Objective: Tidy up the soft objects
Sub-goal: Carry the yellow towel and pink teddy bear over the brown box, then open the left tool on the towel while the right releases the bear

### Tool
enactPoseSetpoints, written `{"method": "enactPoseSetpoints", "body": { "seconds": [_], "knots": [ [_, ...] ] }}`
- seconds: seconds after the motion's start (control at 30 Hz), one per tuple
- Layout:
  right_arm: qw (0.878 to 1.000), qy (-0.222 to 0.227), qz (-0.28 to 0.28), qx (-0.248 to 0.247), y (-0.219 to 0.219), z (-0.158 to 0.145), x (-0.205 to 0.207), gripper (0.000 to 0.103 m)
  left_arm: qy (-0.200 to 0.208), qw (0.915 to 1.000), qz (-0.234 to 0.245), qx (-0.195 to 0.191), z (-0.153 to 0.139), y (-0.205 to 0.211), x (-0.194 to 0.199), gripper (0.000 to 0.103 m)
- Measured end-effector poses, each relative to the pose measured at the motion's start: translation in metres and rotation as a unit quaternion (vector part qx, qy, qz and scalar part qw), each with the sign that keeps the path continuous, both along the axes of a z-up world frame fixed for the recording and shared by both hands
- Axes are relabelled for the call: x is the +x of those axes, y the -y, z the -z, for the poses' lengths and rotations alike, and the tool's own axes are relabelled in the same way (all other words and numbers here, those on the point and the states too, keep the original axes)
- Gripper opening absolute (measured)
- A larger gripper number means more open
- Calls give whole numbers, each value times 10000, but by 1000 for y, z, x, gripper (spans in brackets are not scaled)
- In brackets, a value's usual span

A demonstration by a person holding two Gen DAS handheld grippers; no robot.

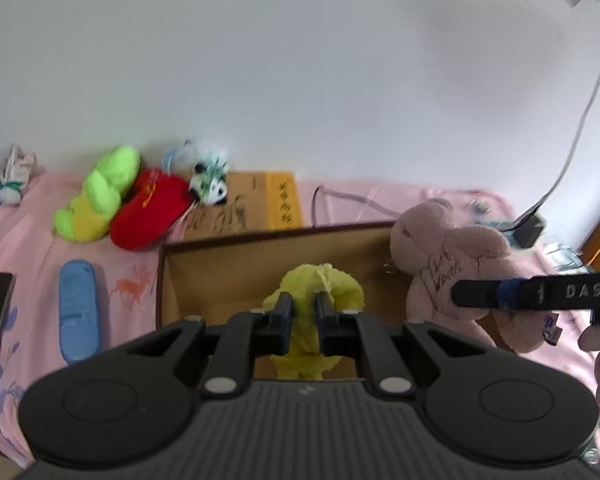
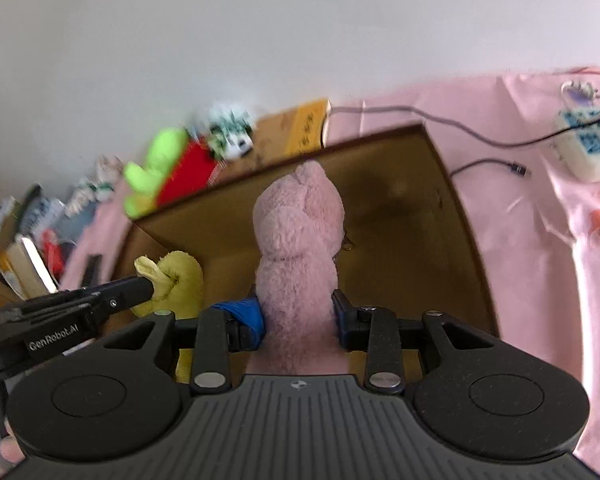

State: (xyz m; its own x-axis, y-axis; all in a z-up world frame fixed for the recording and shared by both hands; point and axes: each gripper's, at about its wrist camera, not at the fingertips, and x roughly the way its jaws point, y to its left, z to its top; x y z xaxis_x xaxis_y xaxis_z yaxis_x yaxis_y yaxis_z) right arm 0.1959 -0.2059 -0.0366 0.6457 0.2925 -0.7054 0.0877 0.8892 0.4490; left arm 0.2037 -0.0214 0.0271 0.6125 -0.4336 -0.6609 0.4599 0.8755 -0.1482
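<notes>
Pink bedsheet (image 1: pixel 28 216) w/ deer print ran under an open cardboard box (image 1: pixel 260 236) set against a white wall. Both toys hung over the box mouth: left tongs (image 1: pixel 303 312) were clamped on a yellow-green plush (image 1: pixel 332 284), crumpled and limp; right tongs (image 2: pixel 298 312) were squeezed round the waist of a pink plush bear (image 2: pixel 300 216), long axis upright, head pointing away from the camera, toward the box's far wall. Box cavity lay straight ahead of and below each pair, yellow toy to the bear's left, the two near each other. Bear looked fuzzy, w/ dark script on its chest. More plush, green (image 1: pixel 100 192) and red (image 1: pixel 148 216), lay on the bed beyond the box, well apart from either pair.
</notes>
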Motion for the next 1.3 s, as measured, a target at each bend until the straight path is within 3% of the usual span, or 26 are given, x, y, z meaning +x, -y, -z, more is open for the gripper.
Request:
{"method": "enactPoseSetpoints", "body": {
  "seconds": [0.27,0.5,0.53,0.6,0.67,0.77,0.83,0.87,1.3],
  "knots": [
    [9987,-355,-370,-53,-23,25,22,19,-514,9980,-188,306,50,6,29,10],
    [9941,-387,-834,579,-33,24,26,22,-620,9953,-336,662,70,8,40,12],
    [9943,-342,-791,624,-32,21,26,22,-602,9951,-351,698,71,7,38,13],
    [9949,-300,-590,761,-22,18,25,23,-579,9954,-354,683,71,4,37,29],
    [9973,-286,-262,630,-10,15,23,23,-517,9957,-368,678,69,3,35,35],
    [9988,-486,41,3,0,15,21,23,-443,9954,-402,751,69,3,34,37],
    [9977,-654,171,-92,6,19,17,23,-366,9945,-424,885,72,5,33,41],
    [9966,-768,263,-121,9,21,14,16,-296,9940,-413,965,72,7,31,41],
    [9863,-1403,867,-28,15,18,-21,16,-96,9895,-166,1433,78,18,20,46]
  ]
}}
